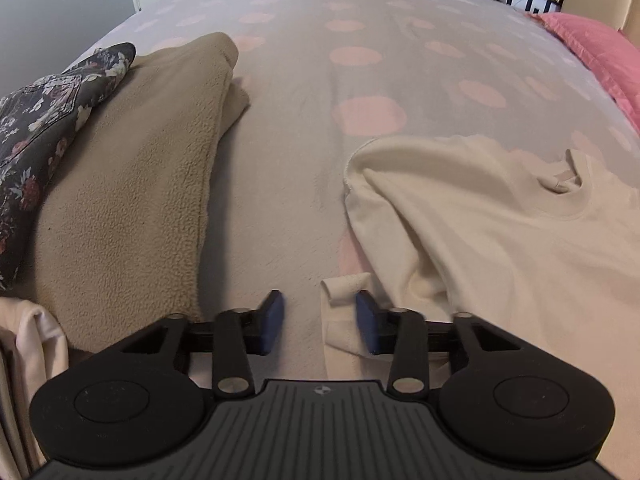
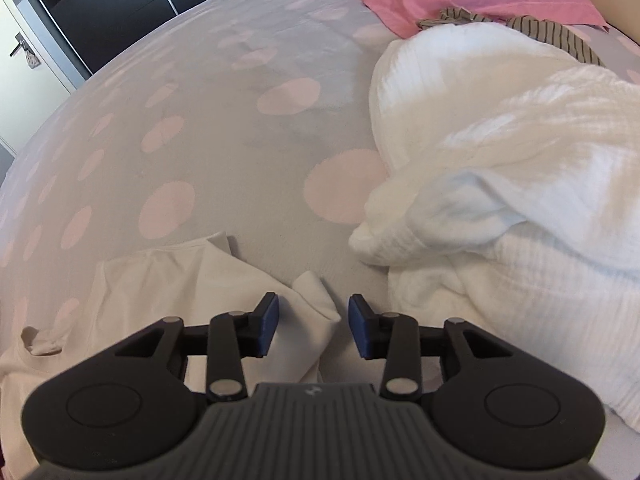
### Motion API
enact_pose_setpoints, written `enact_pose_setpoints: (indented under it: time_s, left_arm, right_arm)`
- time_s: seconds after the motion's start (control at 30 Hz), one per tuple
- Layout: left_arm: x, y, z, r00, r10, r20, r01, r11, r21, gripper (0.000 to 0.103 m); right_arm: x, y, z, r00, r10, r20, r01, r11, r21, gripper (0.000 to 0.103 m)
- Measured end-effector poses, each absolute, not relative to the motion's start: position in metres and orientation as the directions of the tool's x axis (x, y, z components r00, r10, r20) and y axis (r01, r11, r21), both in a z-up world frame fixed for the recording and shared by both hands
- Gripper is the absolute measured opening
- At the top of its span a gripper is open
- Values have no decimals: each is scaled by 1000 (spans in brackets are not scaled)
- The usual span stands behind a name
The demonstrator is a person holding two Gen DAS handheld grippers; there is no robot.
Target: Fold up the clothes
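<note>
Lying flat on the bed [image 1: 288,128], cream shirt [image 1: 500,232] looks soft, light, limp. Left gripper [image 1: 320,322] and right gripper [image 2: 313,326] both wide open, empty, straddling sleeve ends; grip there.

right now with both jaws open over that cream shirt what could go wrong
1. The left gripper has only a small rolled corner of the cream shirt between its open jaws; a shallow pinch there may slip.
2. The right gripper sits over a pointed shirt corner close to the white crinkled cloth; closing off-target could catch that too.
3. The shirt lies creased with its sleeve twisted, so folding now would likely trap wrinkles.
</note>
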State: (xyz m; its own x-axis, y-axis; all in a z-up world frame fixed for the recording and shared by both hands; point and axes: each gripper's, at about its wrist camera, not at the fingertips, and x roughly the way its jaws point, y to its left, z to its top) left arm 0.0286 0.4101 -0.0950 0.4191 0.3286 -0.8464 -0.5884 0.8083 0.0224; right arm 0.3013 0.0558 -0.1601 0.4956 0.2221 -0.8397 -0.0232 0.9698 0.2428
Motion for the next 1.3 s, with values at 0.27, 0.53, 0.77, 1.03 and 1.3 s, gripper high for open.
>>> enact_pose_setpoints:
  time_s: [0.27,0.53,0.77,1.03,1.3]
  left_arm:
    - [22,409,-65,453,350,-820,-593,805,16,0]
    - [-1,426,-49,454,341,-823,-638,769,-34,2]
    - [7,426,-66,466,317,-826,-641,764,-68,46]
    - [29,414,-95,450,280,-848,-588,808,-45,23]
    - [20,412,-66,416,436,-798,-619,779,102,3]
  right_arm:
    - [290,69,-130,582,180,-793,-66,983,174,6]
    - [290,27,-102,636,-56,-770,158,986,58,6]
    - [283,27,-101,618,-76,-782,138,990,12,39]
    - [283,23,-100,606,-72,-792,131,991,10,39]
    - [284,26,-100,609,-76,-790,106,994,-15,38]
